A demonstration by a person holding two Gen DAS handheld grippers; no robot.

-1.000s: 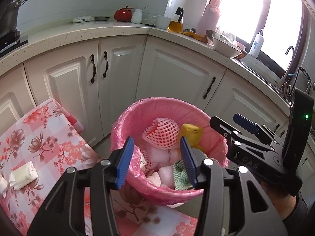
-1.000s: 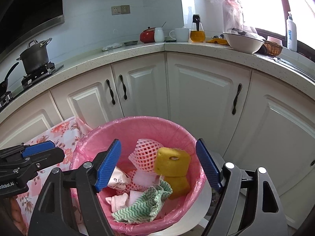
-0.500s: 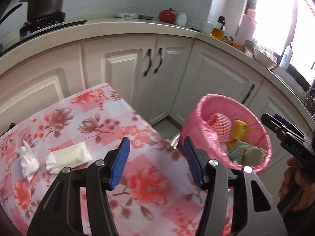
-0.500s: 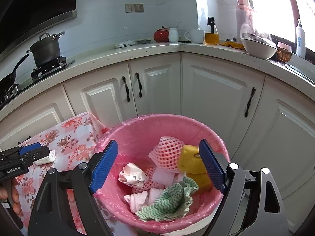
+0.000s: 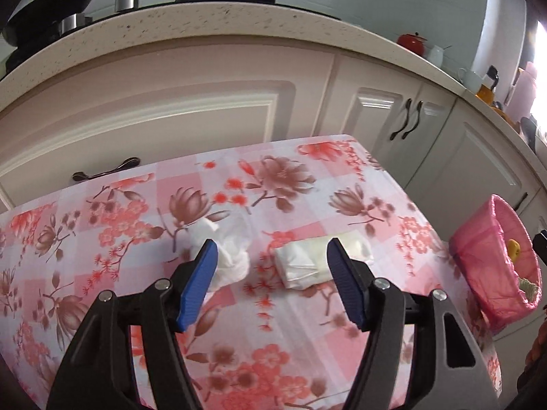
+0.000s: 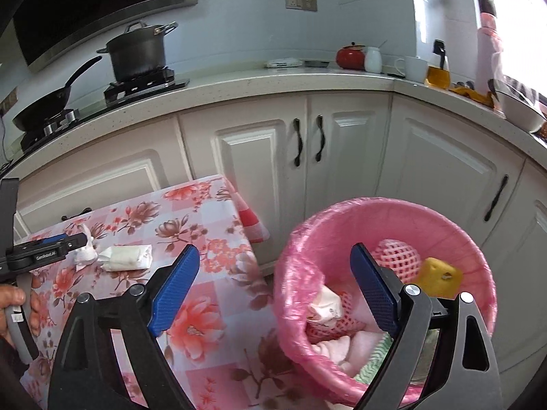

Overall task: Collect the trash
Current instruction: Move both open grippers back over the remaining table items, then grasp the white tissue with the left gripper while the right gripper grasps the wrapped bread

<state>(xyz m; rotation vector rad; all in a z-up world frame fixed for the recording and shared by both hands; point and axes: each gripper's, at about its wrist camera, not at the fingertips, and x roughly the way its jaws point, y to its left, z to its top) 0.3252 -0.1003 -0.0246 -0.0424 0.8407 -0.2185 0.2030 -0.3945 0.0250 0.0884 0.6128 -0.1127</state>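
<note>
Two pieces of trash lie on the floral tablecloth [image 5: 290,191]: a crumpled white tissue [image 5: 229,256] and a folded white packet [image 5: 318,259]. My left gripper [image 5: 271,256] hovers over them, jaws opening, nothing between its blue pads. In the right wrist view the tissue [image 6: 84,254] and the packet [image 6: 126,256] lie by the left gripper [image 6: 73,239], which a hand [image 6: 17,304] holds. My right gripper [image 6: 275,261] hangs between the table and the pink-lined bin [image 6: 297,273], its jaws opening and empty. The bin holds a yellow sponge [image 6: 441,275], a foam net [image 6: 396,256] and cloths.
White cabinets [image 6: 342,157] with dark handles stand close behind the table and the bin. On the counter above are a pot [image 6: 138,53], a pan [image 6: 48,100], a red kettle [image 6: 350,56] and cups. The bin [image 5: 492,259] stands off the table's right edge.
My left gripper swung left from above the bin to over the table's tissue and packet, opening wider. The right gripper drifted left off the bin's centre, also opening wider.
</note>
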